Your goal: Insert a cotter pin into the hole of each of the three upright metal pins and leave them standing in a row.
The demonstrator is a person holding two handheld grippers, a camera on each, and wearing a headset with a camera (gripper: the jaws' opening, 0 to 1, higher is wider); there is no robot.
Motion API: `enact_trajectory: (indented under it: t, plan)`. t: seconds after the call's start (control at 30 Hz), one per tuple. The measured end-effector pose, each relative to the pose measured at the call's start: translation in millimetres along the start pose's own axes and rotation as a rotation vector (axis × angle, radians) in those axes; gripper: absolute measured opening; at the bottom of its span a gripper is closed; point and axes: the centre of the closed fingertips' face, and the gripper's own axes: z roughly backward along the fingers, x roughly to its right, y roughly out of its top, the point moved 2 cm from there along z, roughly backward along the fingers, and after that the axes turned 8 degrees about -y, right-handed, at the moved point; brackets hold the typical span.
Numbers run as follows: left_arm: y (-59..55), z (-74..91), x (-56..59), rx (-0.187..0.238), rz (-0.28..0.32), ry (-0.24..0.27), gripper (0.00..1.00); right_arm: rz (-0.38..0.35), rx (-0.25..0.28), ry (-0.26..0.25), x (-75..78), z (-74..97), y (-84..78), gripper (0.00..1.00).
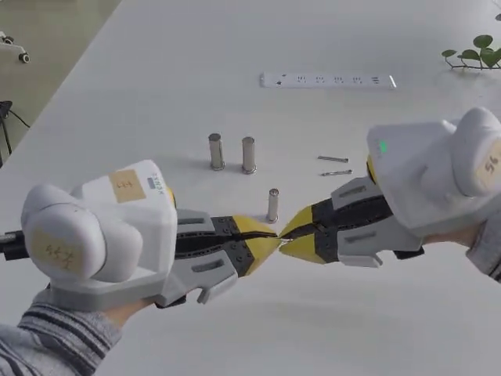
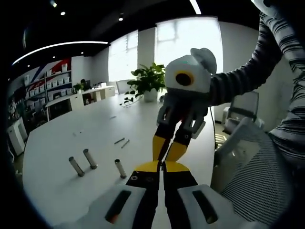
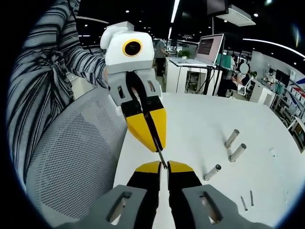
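A cotter pin (image 3: 161, 157) hangs in the air above the near part of the white table (image 1: 156, 94), caught between two grippers that meet tip to tip. The left gripper (image 1: 275, 237) comes in from the left with its yellow jaws pressed together on one end of the thin pin. The right gripper (image 1: 286, 236) comes in from the right, its jaws likewise drawn to a thin slit, and the pin's other end sits between their tips.

Just beyond the meeting tips the near metal pin (image 1: 272, 205) stands upright on the table. Farther off and to the left, the far-left metal pin (image 1: 216, 151) and the far-right metal pin (image 1: 249, 154) stand upright side by side, close but apart. To the right of that pair two spare cotter pins (image 1: 334, 165) lie flat, one just behind the other.

At the far side lies a white power strip (image 1: 329, 80), and a leafy plant (image 1: 477, 53) sits at the far right edge. Striped sleeves (image 1: 55, 345) cover the person's arms behind the grippers.
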Motion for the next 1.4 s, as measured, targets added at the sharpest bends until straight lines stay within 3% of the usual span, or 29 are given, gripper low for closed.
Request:
enact_trajectory:
  t: [0.5,0.8,1.07,1.2,1.4]
  plan:
    - [-4.7,1.7,-1.4,0.008,0.030,0.022,0.00,0.050,-0.020,-0.029,5.1,4.4,1.1,0.00]
    - [-6.2,0.0,-5.7,0.015,0.043,0.041,0.00,0.118,-0.037,-0.048,9.7,3.6,-0.3,0.00]
    - [-10.3,-5.2,-12.5,0.003,0.051,0.063,0.00,0.188,-0.121,-0.060,14.4,-0.9,-14.8,0.00]
    - [-12.8,-5.6,-19.7,0.027,0.077,0.090,0.03,0.207,-0.197,-0.095,24.1,-2.6,-28.8,0.00]
    - [-19.1,-4.9,-30.9,0.024,0.087,0.156,0.08,0.193,-0.260,-0.146,40.3,-2.7,-40.2,0.00]
